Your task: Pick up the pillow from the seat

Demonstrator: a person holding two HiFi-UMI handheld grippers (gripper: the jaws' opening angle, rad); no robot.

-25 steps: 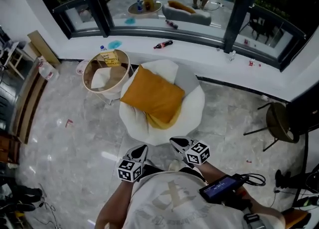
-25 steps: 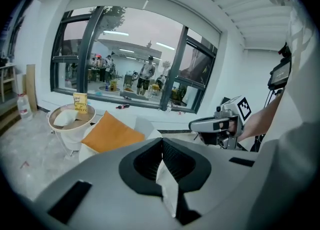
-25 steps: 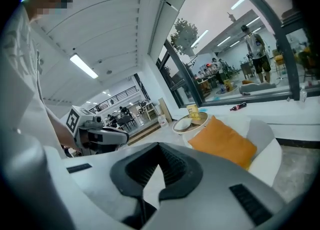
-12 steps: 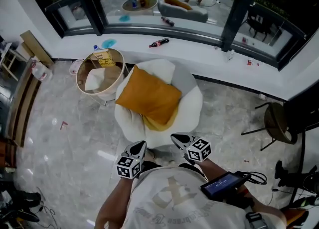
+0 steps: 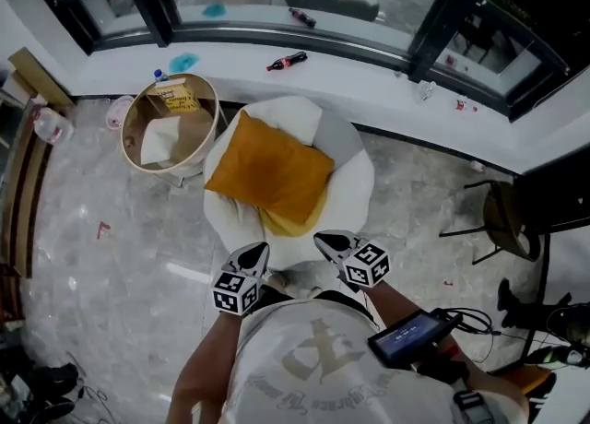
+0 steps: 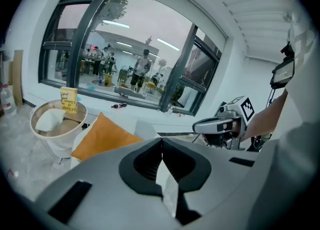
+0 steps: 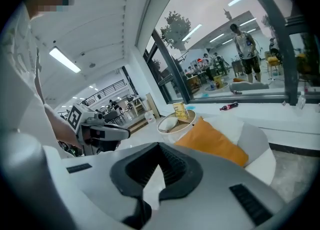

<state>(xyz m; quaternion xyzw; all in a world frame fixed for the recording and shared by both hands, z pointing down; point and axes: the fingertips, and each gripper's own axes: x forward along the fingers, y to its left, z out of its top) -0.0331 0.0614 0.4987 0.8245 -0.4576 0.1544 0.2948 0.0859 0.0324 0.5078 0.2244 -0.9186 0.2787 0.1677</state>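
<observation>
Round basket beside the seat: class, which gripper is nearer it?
Left. The left gripper is at the seat's front edge, diagonally from the round basket; the right gripper is further right.

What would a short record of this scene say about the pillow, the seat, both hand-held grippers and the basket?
pillow: orange, lying on the seat, untouched
seat: white, round
left hand-held gripper: shut, empty, apart from the pillow
right hand-held gripper: shut, empty, apart from the pillow
basket: round, beside the seat, at its left in the head view
</observation>
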